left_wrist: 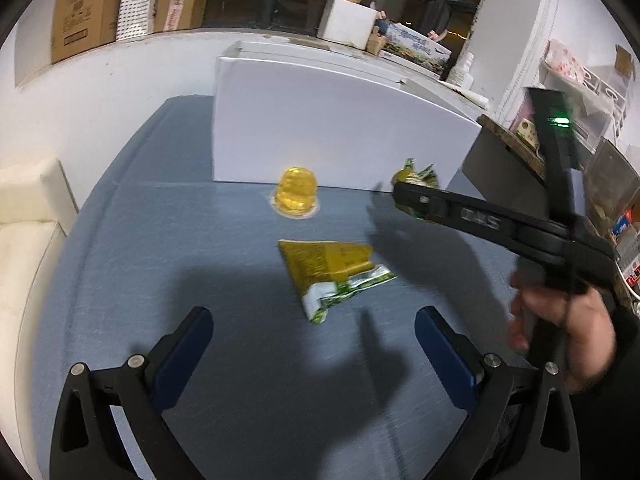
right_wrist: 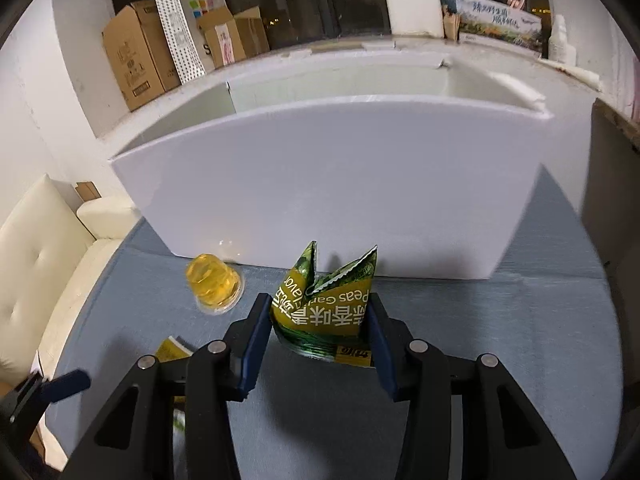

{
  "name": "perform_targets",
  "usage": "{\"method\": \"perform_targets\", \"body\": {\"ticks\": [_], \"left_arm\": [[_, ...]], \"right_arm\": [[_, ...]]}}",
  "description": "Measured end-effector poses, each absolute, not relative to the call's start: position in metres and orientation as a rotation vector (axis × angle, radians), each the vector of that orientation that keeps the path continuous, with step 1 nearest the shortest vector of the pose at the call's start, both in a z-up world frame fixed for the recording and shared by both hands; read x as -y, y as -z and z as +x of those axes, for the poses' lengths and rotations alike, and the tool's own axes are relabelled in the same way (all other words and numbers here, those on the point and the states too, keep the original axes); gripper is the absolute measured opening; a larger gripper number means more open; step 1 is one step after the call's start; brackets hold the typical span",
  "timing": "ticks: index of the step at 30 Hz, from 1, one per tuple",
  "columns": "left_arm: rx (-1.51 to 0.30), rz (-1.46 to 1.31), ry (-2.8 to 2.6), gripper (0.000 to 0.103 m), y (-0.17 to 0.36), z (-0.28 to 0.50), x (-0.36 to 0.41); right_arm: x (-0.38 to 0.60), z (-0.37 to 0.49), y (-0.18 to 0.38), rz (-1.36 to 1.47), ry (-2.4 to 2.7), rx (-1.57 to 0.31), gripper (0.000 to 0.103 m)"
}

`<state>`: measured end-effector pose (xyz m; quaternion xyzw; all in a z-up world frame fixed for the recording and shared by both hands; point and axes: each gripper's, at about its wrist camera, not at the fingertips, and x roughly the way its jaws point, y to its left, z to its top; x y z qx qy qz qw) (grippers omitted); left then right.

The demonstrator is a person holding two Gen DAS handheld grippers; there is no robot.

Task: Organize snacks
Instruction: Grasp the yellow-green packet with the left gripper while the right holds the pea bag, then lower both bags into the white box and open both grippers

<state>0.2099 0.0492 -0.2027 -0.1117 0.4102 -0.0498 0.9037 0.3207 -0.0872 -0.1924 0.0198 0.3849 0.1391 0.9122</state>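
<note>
White walls, dark window [right_wrist: 352, 4] — probably night; cream sofa [right_wrist: 44, 240] left — cardboard boxes [right_wrist: 136, 56] on ledge.

Both tools are matte black plastic frames with triangular cut-outs, round silver screw heads at the pivots and flat dark-blue pads lining the inner faces of the fingers. The right gripper [left_wrist: 404, 196], seen from the side, has a long black body with embossed lettering and an upright black stalk bearing a small green light. The hand [left_wrist: 560, 320] gripping it wears a black sleeve at the wrist
</note>
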Motion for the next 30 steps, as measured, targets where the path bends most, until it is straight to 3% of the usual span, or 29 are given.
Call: {"method": "perform_targets", "body": {"ticks": [15, 16, 19, 21, 30], "left_arm": [[-0.917, -0.147, 0.06, 0.103, 0.224, 0.265, -0.022], [-0.918, -0.156, 0.053, 0.1, 0.224, 0.266, -0.023], [-0.92, -0.126, 0.042, 0.07, 0.221, 0.268, -0.022], [-0.925, -0.117, 0.058, 0.063, 0.218, 0.269, -0.021], [-0.821, -0.085, 0.122, 0.061, 0.173, 0.236, -0.021]], "right_arm": [[0.16, 0.221, 0.147, 0.109, -0.224, -0.656, 0.05], [0.164, 0.218, 0.147, 0.118, -0.221, -0.655, 0.05], [0.172, 0.211, 0.151, 0.134, -0.216, -0.667, 0.05], [0.173, 0.208, 0.155, 0.142, -0.222, -0.676, 0.05], [0.167, 0.21, 0.158, 0.154, -0.25, -0.68, 0.05]]}}
